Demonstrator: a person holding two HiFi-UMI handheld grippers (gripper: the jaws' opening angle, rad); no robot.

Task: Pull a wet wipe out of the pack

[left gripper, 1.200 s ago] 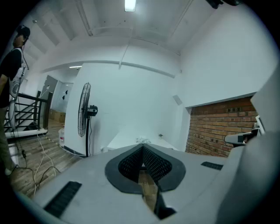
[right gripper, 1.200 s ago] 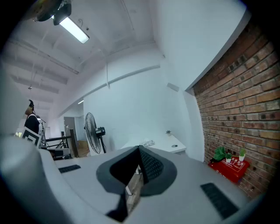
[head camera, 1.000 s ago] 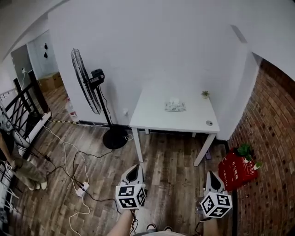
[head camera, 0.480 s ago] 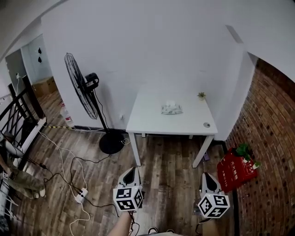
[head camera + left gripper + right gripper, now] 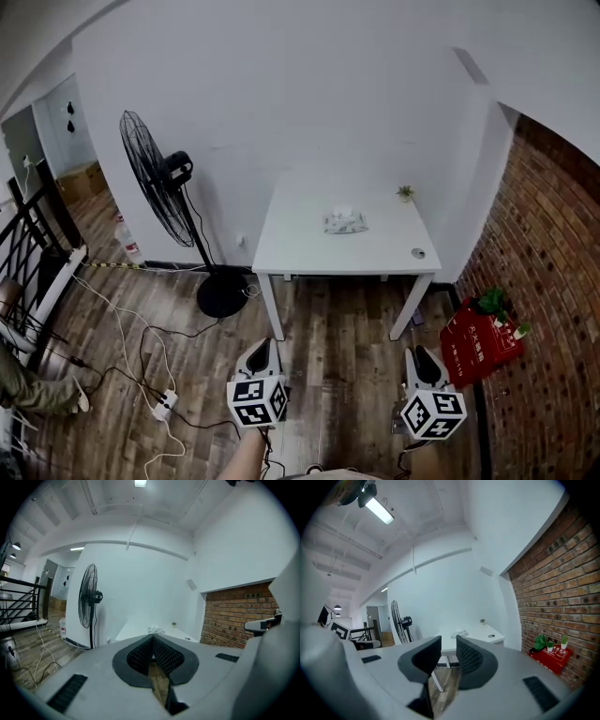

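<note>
The wet wipe pack lies on the white table across the room, a wipe sticking up from its top. It looks small and far off in the left gripper view and the right gripper view. Both grippers hang low over the wooden floor, well short of the table. My left gripper is shut with its tips touching and nothing between them. My right gripper is open by a narrow gap and holds nothing.
A standing fan is left of the table. Cables and a power strip cross the floor at left. A red box with plants sits by the brick wall. A small potted plant stands on the table. A person's leg is at far left.
The head view has shifted: fan and table sit a little further left and up. Both grippers have drifted slightly down and left. Their jaws look unchanged.
</note>
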